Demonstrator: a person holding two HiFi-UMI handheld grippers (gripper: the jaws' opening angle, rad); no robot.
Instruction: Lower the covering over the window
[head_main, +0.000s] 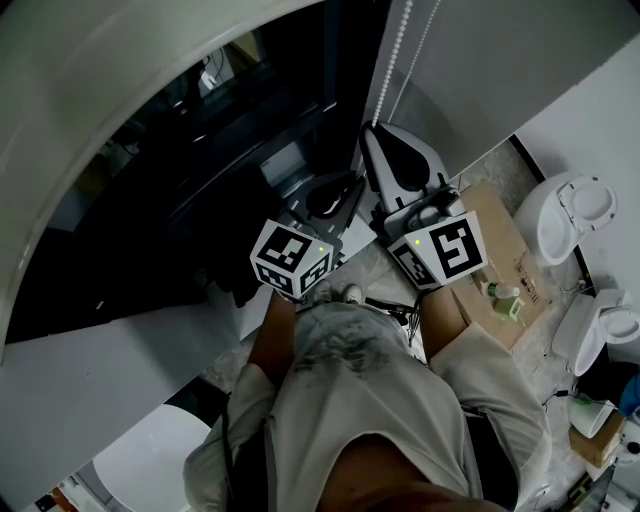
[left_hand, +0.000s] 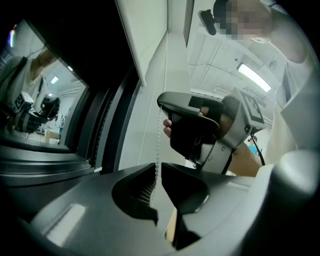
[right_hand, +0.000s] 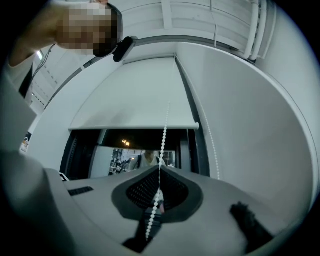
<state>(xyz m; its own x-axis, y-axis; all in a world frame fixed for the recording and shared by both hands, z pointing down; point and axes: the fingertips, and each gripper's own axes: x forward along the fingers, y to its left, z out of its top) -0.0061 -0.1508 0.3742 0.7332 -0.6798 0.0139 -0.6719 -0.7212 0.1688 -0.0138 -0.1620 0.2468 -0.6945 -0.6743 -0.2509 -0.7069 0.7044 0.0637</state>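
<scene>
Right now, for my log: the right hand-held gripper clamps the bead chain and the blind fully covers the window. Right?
No: the blind covers the window only partly; the right gripper view shows it uncovered below the hem. The rest holds.

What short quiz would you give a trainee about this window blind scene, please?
1. True or false: the roller blind already covers the whole window.
2. Which gripper is clamped on the bead chain: A left gripper, B right gripper, C neither?
3. Fill in: the chain runs between the left gripper's jaws, which stand slightly ____.
Key: 1 false; 2 B; 3 apart.
</scene>
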